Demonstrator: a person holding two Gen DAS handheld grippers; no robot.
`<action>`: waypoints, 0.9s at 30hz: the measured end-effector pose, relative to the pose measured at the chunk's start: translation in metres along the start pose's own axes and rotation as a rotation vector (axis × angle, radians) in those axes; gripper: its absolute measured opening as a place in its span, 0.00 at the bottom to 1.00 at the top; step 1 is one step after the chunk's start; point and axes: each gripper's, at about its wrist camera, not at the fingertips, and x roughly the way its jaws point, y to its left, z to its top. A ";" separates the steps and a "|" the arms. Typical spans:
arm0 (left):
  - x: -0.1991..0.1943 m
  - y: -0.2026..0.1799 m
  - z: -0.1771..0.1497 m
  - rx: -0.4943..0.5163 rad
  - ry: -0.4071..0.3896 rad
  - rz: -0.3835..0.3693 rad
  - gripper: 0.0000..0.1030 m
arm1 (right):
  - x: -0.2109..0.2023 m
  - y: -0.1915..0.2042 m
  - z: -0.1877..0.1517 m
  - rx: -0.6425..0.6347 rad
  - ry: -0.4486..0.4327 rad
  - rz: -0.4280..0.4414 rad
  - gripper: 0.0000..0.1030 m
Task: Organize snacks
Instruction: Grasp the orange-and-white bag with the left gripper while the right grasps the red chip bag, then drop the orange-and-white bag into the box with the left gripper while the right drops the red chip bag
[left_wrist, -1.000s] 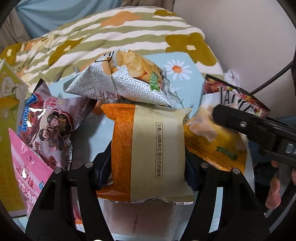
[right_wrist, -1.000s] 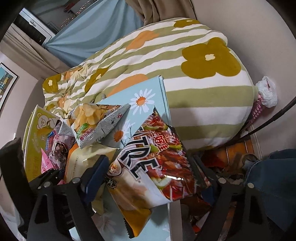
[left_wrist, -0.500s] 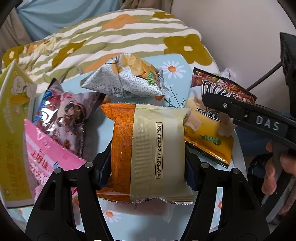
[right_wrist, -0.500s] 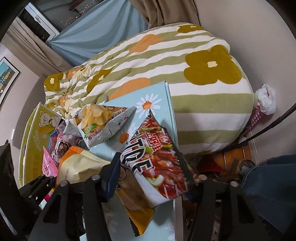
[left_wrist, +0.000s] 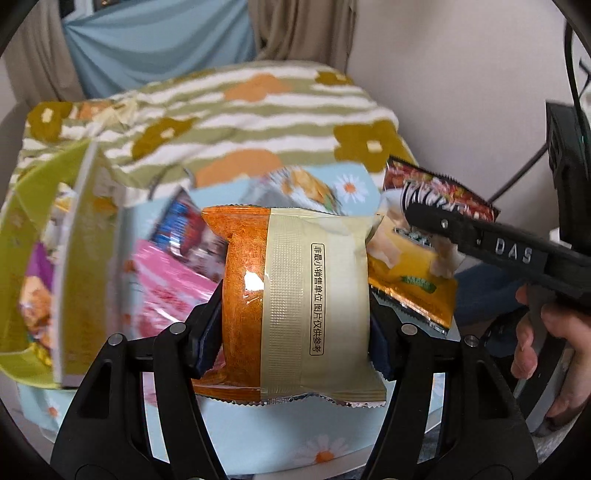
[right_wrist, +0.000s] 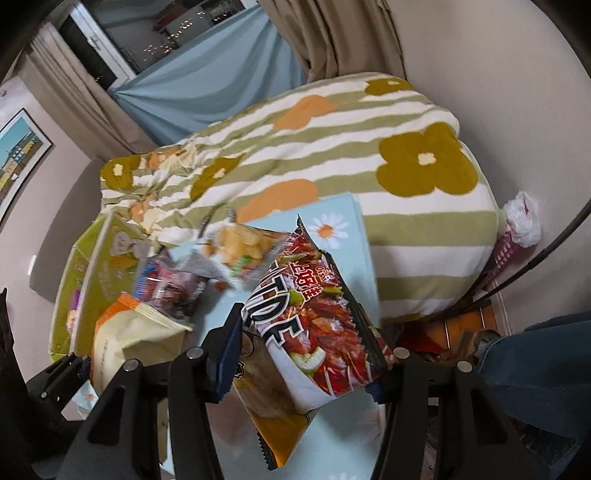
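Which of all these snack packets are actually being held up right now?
Two: the orange-and-cream packet, clamped in the left gripper, and the red-and-yellow bag in the right gripper. The pink packet and chip bag lie loose.

Orange-and-cream snack packet (left_wrist: 295, 306): glossy plastic film, embossed seam strip, crimped serrated edge. Red chip bag (right_wrist: 317, 325): shiny printed foil-like film. Left gripper (left_wrist: 295, 332): matt black plastic, metal pins. Blanket (right_wrist: 332, 147): soft fleecy cloth. Green box (left_wrist: 74, 258): smooth cardboard.

Home bedroom — floral blanket (right_wrist: 332, 147); curtains (right_wrist: 207, 85)
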 end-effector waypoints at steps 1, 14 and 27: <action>-0.007 0.006 0.002 -0.006 -0.015 0.006 0.62 | -0.004 0.009 0.001 -0.011 -0.010 0.010 0.49; -0.079 0.161 0.018 -0.157 -0.130 0.120 0.62 | -0.003 0.148 0.017 -0.168 -0.062 0.150 0.49; -0.051 0.347 0.041 -0.229 -0.073 0.219 0.62 | 0.052 0.284 0.039 -0.253 -0.046 0.223 0.49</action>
